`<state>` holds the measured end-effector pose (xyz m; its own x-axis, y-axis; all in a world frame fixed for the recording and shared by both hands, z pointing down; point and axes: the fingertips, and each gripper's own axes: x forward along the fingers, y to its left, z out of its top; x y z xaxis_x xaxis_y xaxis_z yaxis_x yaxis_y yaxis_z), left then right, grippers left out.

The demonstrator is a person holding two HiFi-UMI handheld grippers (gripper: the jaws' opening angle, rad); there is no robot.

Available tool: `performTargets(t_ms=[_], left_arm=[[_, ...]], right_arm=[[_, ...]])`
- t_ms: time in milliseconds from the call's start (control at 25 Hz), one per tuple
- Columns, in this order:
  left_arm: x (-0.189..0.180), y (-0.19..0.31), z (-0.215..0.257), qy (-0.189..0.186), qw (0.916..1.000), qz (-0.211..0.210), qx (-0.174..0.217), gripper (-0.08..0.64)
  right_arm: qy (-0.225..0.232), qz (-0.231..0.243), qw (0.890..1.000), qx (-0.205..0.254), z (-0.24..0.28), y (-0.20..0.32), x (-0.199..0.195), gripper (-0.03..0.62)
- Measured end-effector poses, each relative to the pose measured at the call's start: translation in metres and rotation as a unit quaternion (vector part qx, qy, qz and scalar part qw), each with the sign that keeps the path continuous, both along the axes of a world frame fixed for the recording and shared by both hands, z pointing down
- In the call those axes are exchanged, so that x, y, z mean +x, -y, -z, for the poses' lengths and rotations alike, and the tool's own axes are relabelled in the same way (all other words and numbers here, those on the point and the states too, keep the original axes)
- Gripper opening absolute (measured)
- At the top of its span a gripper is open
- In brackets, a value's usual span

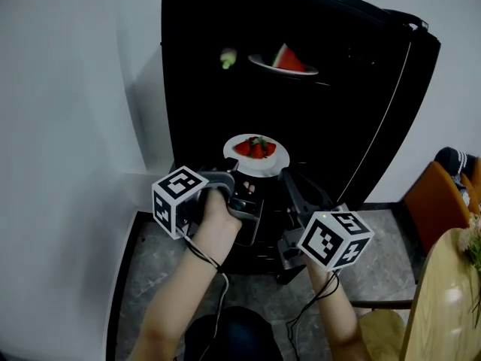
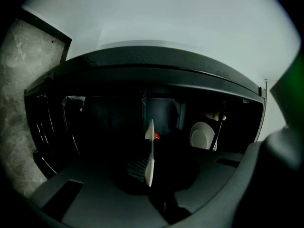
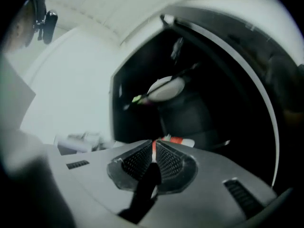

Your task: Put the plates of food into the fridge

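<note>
Your left gripper [image 1: 237,173] has its fingers clamped on the near rim of the plate of strawberries [image 1: 256,155]. It holds the plate level at the dark opening of the black fridge [image 1: 361,126], below the shelf where the plate of watermelon [image 1: 284,62] sits. Your right gripper [image 1: 289,177] is just beside the strawberry plate's right edge, its fingers pressed almost together on nothing.

Orange chair [image 1: 432,201] — wooden table [image 1: 443,307] alongside
</note>
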<state>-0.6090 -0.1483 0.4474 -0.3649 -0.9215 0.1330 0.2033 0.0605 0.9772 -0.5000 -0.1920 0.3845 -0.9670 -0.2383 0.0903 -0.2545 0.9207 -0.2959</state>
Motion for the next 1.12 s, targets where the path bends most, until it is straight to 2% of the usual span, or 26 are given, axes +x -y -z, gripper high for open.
performTargets(t_ms=[80, 200, 360, 520, 640, 840, 960, 1120], left_arm=[[0.002, -0.003, 0.002, -0.003, 1.0000, 0.001, 0.004, 0.023], [0.006, -0.007, 0.003, -0.011, 0.9999, -0.001, 0.010, 0.023], [0.006, -0.003, 0.001, -0.018, 0.9997, -0.007, 0.015, 0.023], [-0.003, 0.017, -0.005, -0.023, 0.9995, -0.014, 0.019, 0.021], [-0.003, 0.032, -0.004, -0.019, 0.9988, -0.038, 0.024, 0.022], [0.001, 0.030, 0.006, 0.026, 0.9977, -0.058, 0.024, 0.026], [0.006, 0.017, 0.014, 0.080, 0.9947, -0.060, 0.022, 0.026], [0.013, -0.006, 0.022, 0.157, 0.9858, -0.058, 0.014, 0.026]], right_arm=[[-0.038, 0.050, 0.998, -0.002, -0.019, -0.023, -0.005, 0.020], [-0.082, 0.075, 0.993, 0.031, -0.033, -0.040, -0.012, 0.014], [-0.111, 0.064, 0.990, 0.061, -0.038, -0.036, -0.025, 0.012], [-0.119, 0.043, 0.990, 0.057, -0.045, -0.008, -0.039, 0.012], [-0.116, 0.033, 0.992, 0.050, -0.047, 0.009, -0.048, 0.012], [-0.117, 0.019, 0.992, 0.047, -0.051, 0.028, -0.063, 0.012], [-0.123, 0.010, 0.991, 0.043, -0.055, 0.039, -0.070, 0.012], [-0.127, -0.007, 0.991, 0.046, -0.057, 0.052, -0.077, 0.012]])
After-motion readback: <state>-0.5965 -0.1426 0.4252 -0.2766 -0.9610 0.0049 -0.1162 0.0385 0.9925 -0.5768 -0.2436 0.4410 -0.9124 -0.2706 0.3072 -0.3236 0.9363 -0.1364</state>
